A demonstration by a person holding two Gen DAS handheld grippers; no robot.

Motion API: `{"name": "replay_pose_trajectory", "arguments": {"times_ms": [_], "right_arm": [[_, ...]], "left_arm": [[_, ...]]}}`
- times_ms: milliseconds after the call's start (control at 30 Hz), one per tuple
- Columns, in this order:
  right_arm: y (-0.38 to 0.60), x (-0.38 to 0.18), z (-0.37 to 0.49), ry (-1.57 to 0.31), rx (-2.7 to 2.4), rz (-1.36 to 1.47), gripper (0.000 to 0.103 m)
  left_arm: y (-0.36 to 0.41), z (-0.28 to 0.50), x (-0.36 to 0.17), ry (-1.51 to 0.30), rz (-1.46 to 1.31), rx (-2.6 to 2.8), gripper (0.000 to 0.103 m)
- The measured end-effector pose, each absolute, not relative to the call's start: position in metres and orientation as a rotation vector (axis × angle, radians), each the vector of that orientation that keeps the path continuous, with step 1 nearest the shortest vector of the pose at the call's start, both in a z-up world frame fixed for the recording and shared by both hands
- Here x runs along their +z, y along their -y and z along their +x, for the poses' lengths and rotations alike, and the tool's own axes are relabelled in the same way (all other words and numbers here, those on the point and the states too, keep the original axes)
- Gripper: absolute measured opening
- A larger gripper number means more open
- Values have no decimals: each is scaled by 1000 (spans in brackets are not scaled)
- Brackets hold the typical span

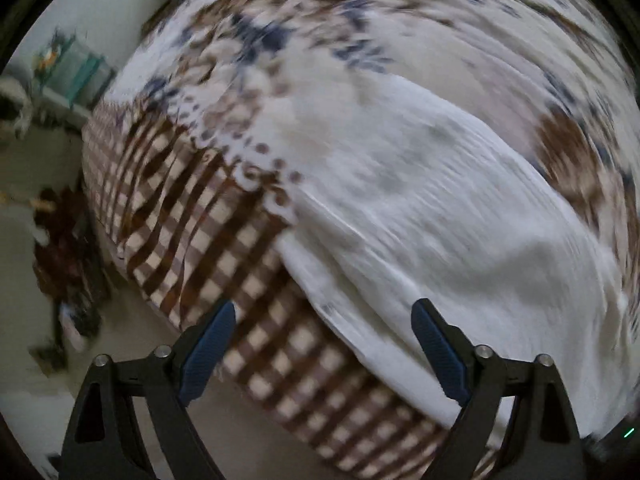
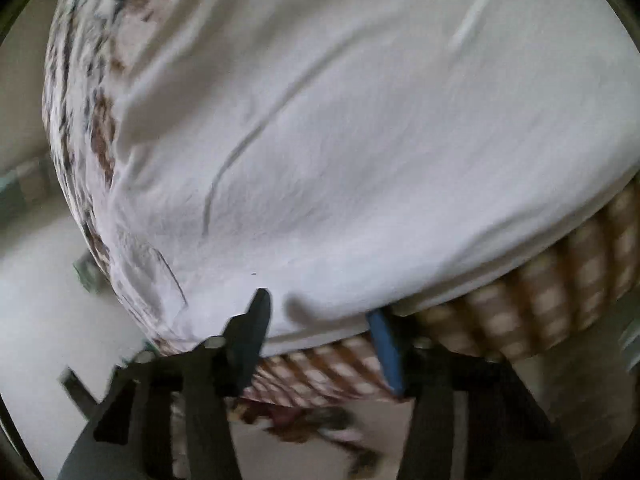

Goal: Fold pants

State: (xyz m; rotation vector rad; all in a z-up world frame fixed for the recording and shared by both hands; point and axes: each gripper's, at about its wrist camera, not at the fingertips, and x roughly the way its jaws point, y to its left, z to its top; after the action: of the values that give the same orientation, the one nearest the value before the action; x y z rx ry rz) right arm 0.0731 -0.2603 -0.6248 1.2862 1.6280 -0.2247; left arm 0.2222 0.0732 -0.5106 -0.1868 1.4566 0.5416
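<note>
While both pairs of fingers stand wide apart and hold nothing, the white pants (image 2: 360, 120) lie just ahead on the bed (image 1: 168, 184).
Right gripper (image 2: 320, 340) sits nearest, its fingers straddling the cloth's near edge low in frame; from the left gripper (image 1: 324, 348) the pants (image 1: 440, 216) run from lower centre toward the upper middle. Motion blur hides waistband and legs, and the frames crop the cloth.

Matt white crinkled cloth pants (image 1: 440, 216) on patterned cloth bedcover (image 1: 224, 224); black plastic left claw (image 1: 323, 344), ribbed blue pads (image 1: 208, 348)
</note>
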Motion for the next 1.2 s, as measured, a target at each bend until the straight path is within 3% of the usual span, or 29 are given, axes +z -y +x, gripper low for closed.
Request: {"name": "replay_pose_trajectory", "arguments": {"times_ms": [33, 133, 200, 267, 333, 433, 533, 833, 900, 1000, 1067, 1100, 1133, 1167, 1200], "right_arm": [[257, -627, 70, -1619, -245, 1300, 31], [251, -628, 70, -1584, -306, 1321, 30], [248, -628, 72, -1590, -306, 1303, 30], [244, -625, 75, -1598, -300, 1259, 30], [248, -624, 75, -1601, -302, 1237, 30], [246, -618, 77, -1603, -325, 1196, 16], [244, -602, 78, -1579, -340, 1163, 8], [242, -567, 71, -1608, -310, 1039, 6], [239, -570, 69, -1627, -303, 1022, 6], [240, -583, 70, -1684, -288, 978, 9], [238, -596, 85, -1765, -254, 951, 20], [240, -597, 88, -1800, -221, 954, 33], [242, -595, 91, -1827, -190, 953, 50], [246, -587, 96, -1845, -153, 940, 56], [250, -578, 100, -1862, -115, 914, 58]], "left_arm": [[-84, 225, -514, -1456, -230, 538, 79], [-108, 233, -522, -1429, -374, 517, 75], [-121, 238, -530, -1408, -447, 497, 63], [-129, 241, -542, -1411, -501, 478, 41], [-131, 243, -552, -1407, -529, 454, 30], [-120, 242, -547, -1362, -443, 446, 13], [-109, 233, -527, -1305, -399, 440, 10], [-106, 208, -521, -1349, -425, 466, 9], [-105, 208, -529, -1363, -414, 467, 10], [-104, 210, -538, -1419, -389, 469, 22], [-101, 211, -528, -1436, -353, 476, 34], [-95, 211, -521, -1446, -300, 483, 39], [-87, 212, -512, -1447, -228, 485, 52], [-77, 212, -504, -1439, -159, 482, 74], [-64, 213, -497, -1433, -86, 479, 86]]}}
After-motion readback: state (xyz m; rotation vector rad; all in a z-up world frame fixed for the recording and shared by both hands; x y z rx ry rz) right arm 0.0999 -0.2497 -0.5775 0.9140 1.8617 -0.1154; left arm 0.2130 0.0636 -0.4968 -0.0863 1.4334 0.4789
